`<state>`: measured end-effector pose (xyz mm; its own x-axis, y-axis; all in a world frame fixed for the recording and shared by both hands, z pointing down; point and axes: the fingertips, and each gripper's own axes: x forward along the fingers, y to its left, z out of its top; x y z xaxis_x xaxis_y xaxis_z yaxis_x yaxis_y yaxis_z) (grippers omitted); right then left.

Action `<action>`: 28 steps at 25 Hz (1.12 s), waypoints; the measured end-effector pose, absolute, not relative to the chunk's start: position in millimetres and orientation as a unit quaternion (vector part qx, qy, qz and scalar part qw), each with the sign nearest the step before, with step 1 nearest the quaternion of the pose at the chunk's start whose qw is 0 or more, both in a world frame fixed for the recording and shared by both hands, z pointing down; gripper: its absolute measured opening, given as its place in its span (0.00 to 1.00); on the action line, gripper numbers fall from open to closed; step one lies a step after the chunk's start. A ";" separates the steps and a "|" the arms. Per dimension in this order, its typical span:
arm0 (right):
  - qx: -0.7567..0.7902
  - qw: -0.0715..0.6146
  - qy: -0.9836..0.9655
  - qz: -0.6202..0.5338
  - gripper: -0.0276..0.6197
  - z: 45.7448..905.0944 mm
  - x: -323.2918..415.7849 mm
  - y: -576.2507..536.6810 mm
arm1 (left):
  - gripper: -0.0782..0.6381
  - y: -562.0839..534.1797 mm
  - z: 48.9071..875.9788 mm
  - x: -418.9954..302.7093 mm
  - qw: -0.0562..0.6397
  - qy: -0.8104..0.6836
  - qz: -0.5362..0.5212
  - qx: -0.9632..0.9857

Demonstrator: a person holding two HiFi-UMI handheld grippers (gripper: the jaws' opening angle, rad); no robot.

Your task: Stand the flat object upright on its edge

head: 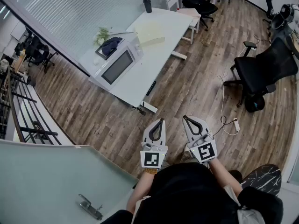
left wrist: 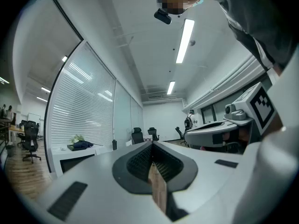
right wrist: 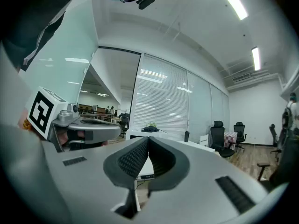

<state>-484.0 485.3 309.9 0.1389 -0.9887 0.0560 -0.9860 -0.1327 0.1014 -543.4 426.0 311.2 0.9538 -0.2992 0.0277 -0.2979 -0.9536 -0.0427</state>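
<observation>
Floor ahead: bare wood floor (head: 187, 92) btwn the grippers and the white table (head: 140, 73); open passage.
L gripper (head: 161, 121) / R gripper (head: 185, 117): side by side, close together, jaws together w/ nothing in them; well apart from table.
Table near end: microwave (head: 117, 65) takes most of it, dark bundle (head: 111, 45) on top.
Table mid: pale flat board (head: 149, 31) just beyond microwave; bare top on the R side of both.
Table far end: dark cup (head: 147, 5) upright near edge.
Under table: white foot (head: 150, 106) sticks out onto floor.
R side: black office chair (head: 264, 71); cable (head: 223, 106) and power strip (head: 236, 124) on floor near R gripper.
L side: glass panel (head: 46, 181) w/ handle (head: 89, 207) close by person; railing (head: 23, 111) beyond.
</observation>
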 end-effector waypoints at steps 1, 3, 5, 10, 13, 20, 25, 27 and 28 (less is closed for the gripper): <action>0.754 0.057 -0.654 -0.010 0.05 311.1 -475.6 488.6 | 0.11 429.6 311.7 -534.7 0.023 0.148 -0.019 -0.988; 0.756 0.057 -0.652 -0.002 0.05 315.5 -458.5 495.6 | 0.11 437.6 313.8 -517.3 0.031 0.143 -0.022 -0.989; 0.756 0.054 -0.653 0.013 0.05 323.3 -441.1 503.3 | 0.11 446.8 318.1 -500.5 0.035 0.140 -0.027 -0.989; 0.752 0.042 -0.657 0.040 0.05 338.9 -395.0 523.2 | 0.11 467.5 331.4 -462.7 0.035 0.144 -0.054 -0.988; 0.745 0.048 -0.664 0.044 0.06 346.1 -367.9 529.5 | 0.11 472.2 337.8 -443.1 0.031 0.158 -0.063 -0.985; 0.737 0.064 -0.671 0.040 0.06 354.2 -308.4 511.5 | 0.11 454.3 343.8 -402.2 0.023 0.180 -0.069 -0.981; 0.739 0.080 -0.668 0.029 0.05 358.6 -257.1 468.1 | 0.11 412.2 357.9 -354.1 0.015 0.179 -0.056 -0.982; 0.742 0.095 -0.664 0.021 0.06 361.3 -231.7 448.6 | 0.11 390.1 369.3 -328.6 0.007 0.177 -0.050 -0.983; 0.743 0.102 -0.661 0.018 0.06 361.1 -218.6 440.1 | 0.11 379.6 374.2 -315.2 0.004 0.176 -0.048 -0.983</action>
<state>-218.6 440.1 361.1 0.1244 -0.9790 0.1613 -0.9864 -0.1044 0.1271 -315.2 379.6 374.2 0.9337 -0.3459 0.0928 -0.3451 -0.9382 -0.0246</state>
